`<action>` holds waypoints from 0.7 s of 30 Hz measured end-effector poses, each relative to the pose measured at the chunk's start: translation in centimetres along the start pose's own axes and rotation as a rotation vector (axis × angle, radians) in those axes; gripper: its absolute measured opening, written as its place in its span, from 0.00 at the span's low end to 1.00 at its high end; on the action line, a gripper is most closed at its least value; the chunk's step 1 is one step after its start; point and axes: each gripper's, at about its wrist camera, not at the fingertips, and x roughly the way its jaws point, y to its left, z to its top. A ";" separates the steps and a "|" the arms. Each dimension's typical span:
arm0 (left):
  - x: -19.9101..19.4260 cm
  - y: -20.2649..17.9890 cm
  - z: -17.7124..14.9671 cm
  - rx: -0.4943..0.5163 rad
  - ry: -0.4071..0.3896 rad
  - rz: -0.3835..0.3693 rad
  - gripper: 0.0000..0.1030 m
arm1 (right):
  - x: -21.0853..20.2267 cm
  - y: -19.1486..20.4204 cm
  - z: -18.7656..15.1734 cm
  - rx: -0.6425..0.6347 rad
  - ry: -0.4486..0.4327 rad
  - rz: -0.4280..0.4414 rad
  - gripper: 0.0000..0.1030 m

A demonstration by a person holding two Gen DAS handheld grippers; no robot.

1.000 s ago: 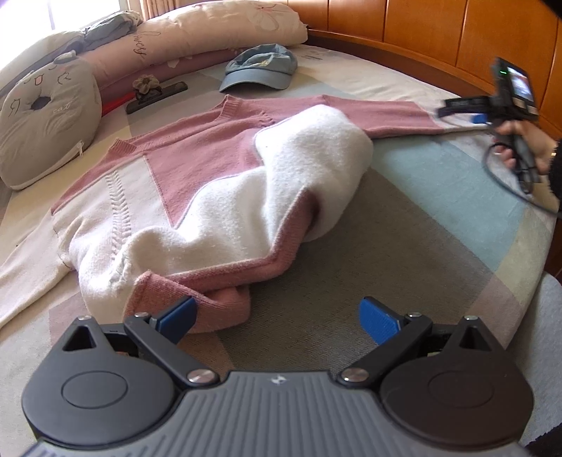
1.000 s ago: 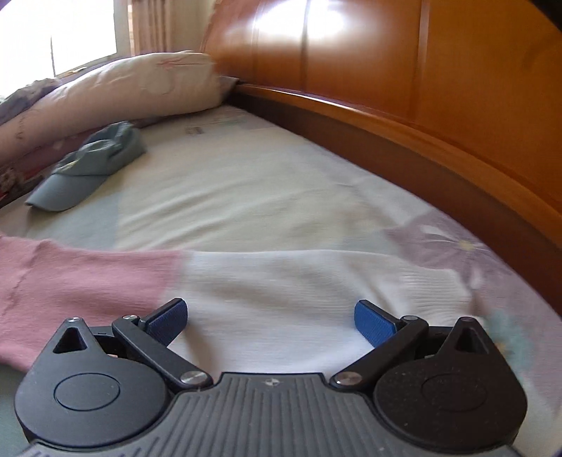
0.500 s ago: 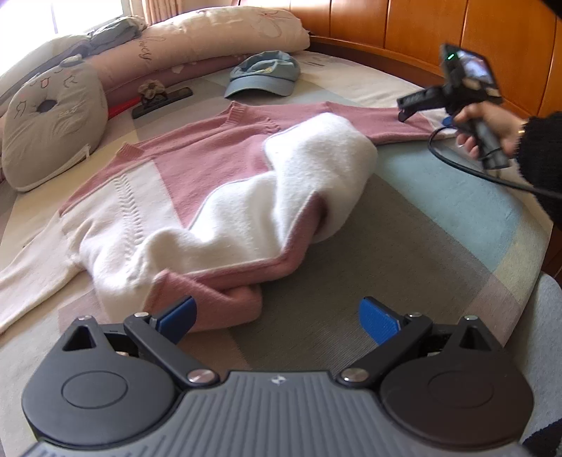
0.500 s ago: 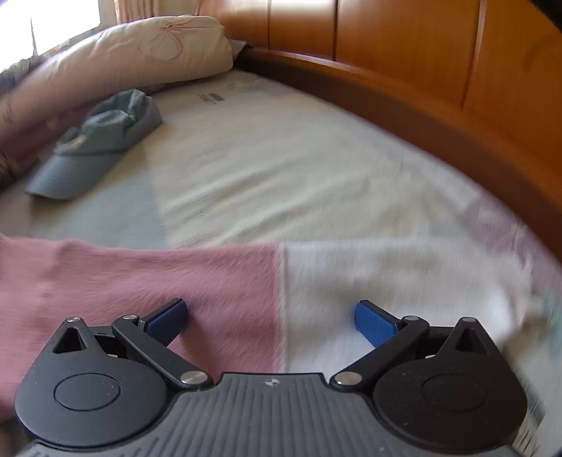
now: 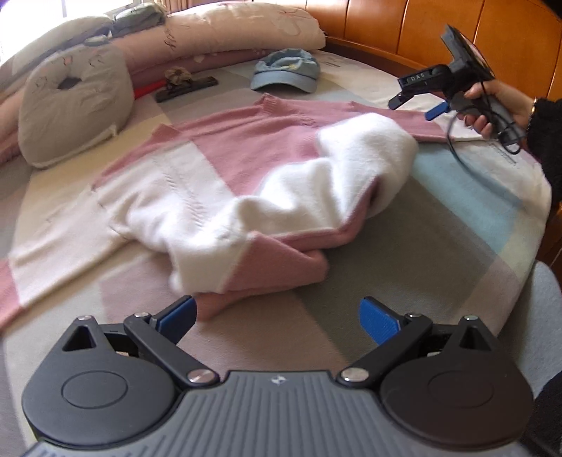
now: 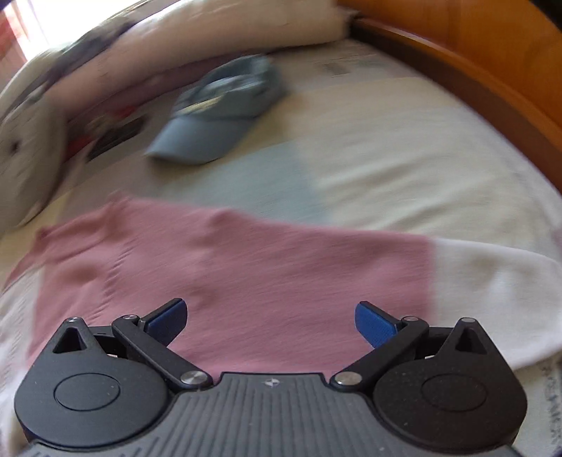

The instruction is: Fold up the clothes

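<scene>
A sweater (image 5: 224, 168) lies spread across the bed (image 5: 439, 253), directly ahead of the left gripper (image 5: 277, 313), its bunched hem just beyond the gripper's left finger. Farther ahead, a cap (image 5: 285, 70) rests on the bed beyond the sweater's collar, with pillows (image 5: 242, 31) stacked behind it and a cushion (image 5: 73, 102) off to the left. To the right and ahead, a hand (image 5: 491, 105) holds the right gripper (image 5: 418, 105) over the sweater's sleeve (image 6: 281, 281), which runs crosswise beneath and just ahead of its fingers. The headboard (image 5: 456, 31) curves behind.
</scene>
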 end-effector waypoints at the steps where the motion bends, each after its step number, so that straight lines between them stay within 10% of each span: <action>1: -0.1 0.6 0.4 0.006 -0.006 0.002 0.96 | 0.1 1.6 -0.1 -0.026 0.020 0.034 1.00; 8: 1.4 7.5 5.4 0.035 -0.035 0.051 0.96 | 4.8 9.4 2.3 -0.105 0.121 0.060 1.00; 16: 11.6 16.4 12.2 -0.232 -0.016 -0.172 0.96 | 11.7 16.7 5.2 -0.197 0.229 -0.010 1.00; 21: 18.1 17.9 13.2 -0.283 0.033 -0.173 0.96 | 14.3 18.0 6.3 -0.271 0.165 -0.084 1.00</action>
